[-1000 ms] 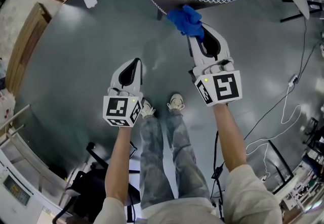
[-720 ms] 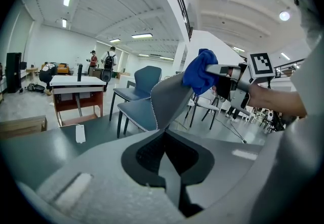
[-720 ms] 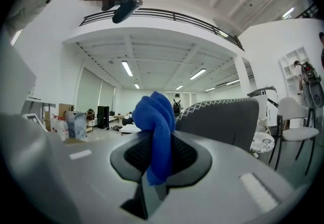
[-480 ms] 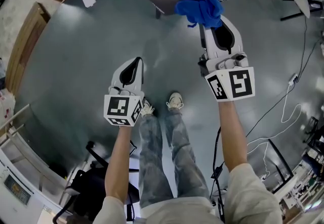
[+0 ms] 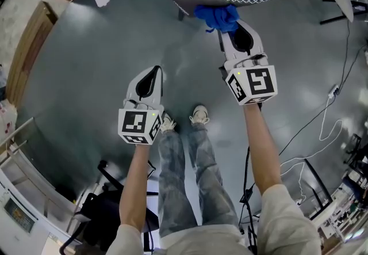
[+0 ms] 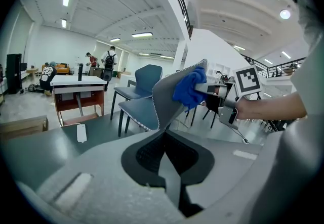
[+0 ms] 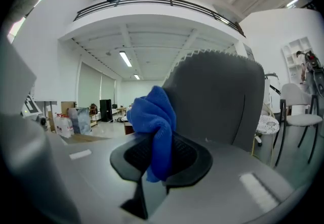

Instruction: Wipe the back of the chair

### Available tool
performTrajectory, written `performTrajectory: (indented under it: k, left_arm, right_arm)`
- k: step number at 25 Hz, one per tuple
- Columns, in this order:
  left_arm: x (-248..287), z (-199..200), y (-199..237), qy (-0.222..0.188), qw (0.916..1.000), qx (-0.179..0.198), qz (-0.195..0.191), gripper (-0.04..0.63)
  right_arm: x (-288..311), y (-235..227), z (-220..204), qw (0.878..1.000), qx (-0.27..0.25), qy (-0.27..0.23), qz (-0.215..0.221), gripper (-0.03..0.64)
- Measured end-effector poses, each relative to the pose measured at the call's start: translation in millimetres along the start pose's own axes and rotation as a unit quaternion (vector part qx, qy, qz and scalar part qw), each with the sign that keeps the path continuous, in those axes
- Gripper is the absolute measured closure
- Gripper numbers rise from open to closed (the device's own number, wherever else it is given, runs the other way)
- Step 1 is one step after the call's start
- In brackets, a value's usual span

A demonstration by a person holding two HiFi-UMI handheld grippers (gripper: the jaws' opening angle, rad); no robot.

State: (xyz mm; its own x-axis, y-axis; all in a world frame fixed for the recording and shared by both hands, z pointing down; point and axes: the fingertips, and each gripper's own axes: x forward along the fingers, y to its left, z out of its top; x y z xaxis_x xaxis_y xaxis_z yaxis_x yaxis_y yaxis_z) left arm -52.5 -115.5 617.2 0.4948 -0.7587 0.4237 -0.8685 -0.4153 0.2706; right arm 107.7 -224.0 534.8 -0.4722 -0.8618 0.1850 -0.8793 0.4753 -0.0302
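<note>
- We're clamping the blue cloth [image 7: 154,122] in the right hand-held gripper [image 5: 230,28], with the jaws closed on its bunched middle.
- We're pressing the cloth against the grey chair back [image 7: 217,96], close to its white-stitched edge.
- We're keeping the left hand-held gripper [image 5: 152,74] low, jaws together with nothing between them, well apart from the chair.
- We're standing on the dark floor [image 5: 86,75], with the chair directly ahead.

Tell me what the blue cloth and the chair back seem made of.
Blue cloth: probably microfibre or terry, matte; fuzzy nap, limp folds. Chair back: smooth matte grey shell, likely moulded plastic; white zigzag stitching along its edge suggests blue fabric upholstery on the front.
</note>
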Motion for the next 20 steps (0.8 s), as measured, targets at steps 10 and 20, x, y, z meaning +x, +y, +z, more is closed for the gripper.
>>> performTrajectory:
  k: [10,20]
  left_arm:
    - [-2.7,-6.9,14.7,0.006,1.0000,-0.003,0.004,0.594]
    - [-8.6,-7.9,32.0,0.009,0.9999,-0.006,0.013,0.594]
  right_arm:
    - [28.1,8.9,-47.1,0.998,0.005,0.057,0.015,0.551]
    - [62.6,14.6,-128.4,0.986,0.030,0.161,0.030,0.551]
